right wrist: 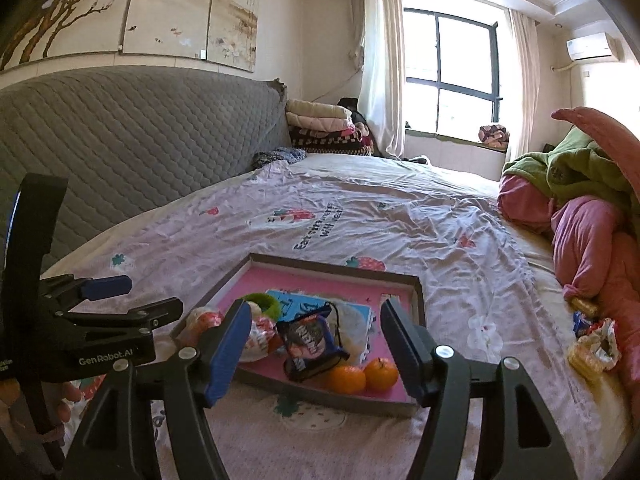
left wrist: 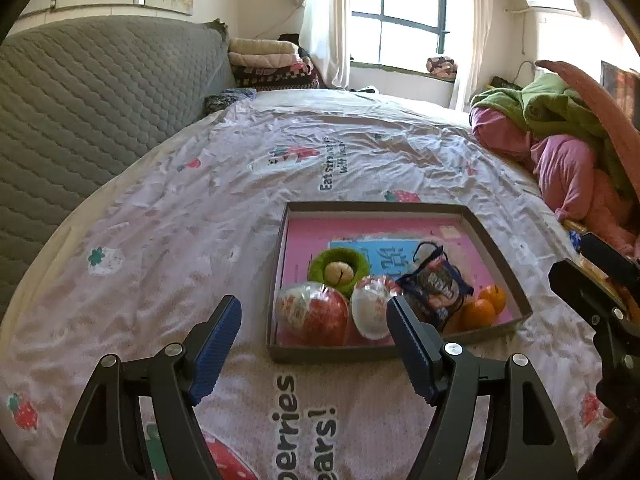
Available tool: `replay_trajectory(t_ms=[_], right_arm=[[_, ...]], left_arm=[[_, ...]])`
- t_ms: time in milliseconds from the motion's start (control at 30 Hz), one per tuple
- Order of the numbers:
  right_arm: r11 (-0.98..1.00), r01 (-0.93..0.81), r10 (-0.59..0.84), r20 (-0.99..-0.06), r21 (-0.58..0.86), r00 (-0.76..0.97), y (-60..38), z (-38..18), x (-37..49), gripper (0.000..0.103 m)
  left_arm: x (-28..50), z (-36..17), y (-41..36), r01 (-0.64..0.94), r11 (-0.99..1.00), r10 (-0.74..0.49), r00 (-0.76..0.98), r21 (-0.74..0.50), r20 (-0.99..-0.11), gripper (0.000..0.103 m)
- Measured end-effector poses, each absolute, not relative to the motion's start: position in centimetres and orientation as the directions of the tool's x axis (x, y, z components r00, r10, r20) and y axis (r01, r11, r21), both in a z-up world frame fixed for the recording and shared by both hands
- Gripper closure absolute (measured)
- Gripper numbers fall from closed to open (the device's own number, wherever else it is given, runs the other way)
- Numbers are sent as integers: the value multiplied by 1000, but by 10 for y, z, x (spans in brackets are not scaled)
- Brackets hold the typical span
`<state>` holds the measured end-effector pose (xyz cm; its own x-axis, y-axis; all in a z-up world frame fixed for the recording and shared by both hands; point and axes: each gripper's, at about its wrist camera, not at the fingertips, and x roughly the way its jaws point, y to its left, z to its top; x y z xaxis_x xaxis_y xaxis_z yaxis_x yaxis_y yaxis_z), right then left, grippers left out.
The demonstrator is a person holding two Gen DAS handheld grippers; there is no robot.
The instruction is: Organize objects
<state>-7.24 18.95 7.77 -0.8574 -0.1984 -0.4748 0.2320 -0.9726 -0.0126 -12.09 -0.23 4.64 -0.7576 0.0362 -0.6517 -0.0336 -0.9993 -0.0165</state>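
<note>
A shallow grey tray (left wrist: 496, 258) with a pink floor lies on the bed; it also shows in the right wrist view (right wrist: 418, 300). In it are a wrapped red apple (left wrist: 316, 312), a wrapped red-and-white ball (left wrist: 372, 308), a green ring holding a walnut (left wrist: 338, 268), a dark blue snack bag (left wrist: 436, 286) (right wrist: 308, 338), a blue book (left wrist: 384, 250) and two oranges (left wrist: 482, 304) (right wrist: 362, 376). My left gripper (left wrist: 314, 348) is open and empty just before the tray's near edge. My right gripper (right wrist: 314, 348) is open and empty over the tray's near side.
The bed sheet (left wrist: 240, 184) has strawberry prints. A grey quilted headboard (left wrist: 88, 96) stands left. Pink and green blankets (right wrist: 580, 208) are heaped at right, with yellow snack packets (right wrist: 592, 346) beside them. Folded blankets (right wrist: 320, 124) sit near the window.
</note>
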Motion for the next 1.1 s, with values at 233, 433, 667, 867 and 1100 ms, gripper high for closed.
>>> replay_trajectory(t_ms=[233,433,667,867,1100], right_arm=[[-974,225,-184,-507,-21,-842,186,62,-65,36],[-977,214,-174,-528,-16,-831,188,53,-62,36],[-979,201,-159,-537,-20,-828,188,46,-58,36],[-982,190,-154,-547,-9,-823,188,38,-56,36],[-985,174,-142,-533,-10,-834,190,36,-52,25]], left_arm=[[-113,31,2,-52,-999,47,-733,-13,-678,27],[-110,20,1,-42,-999,45,-718,-22,-694,27],[-107,7,-1,-37,-998,57,-707,-44,-705,27],[-100,4,1,-47,-997,75,-713,-60,-697,27],[-94,3,5,-59,-998,68,-724,-36,-687,27]])
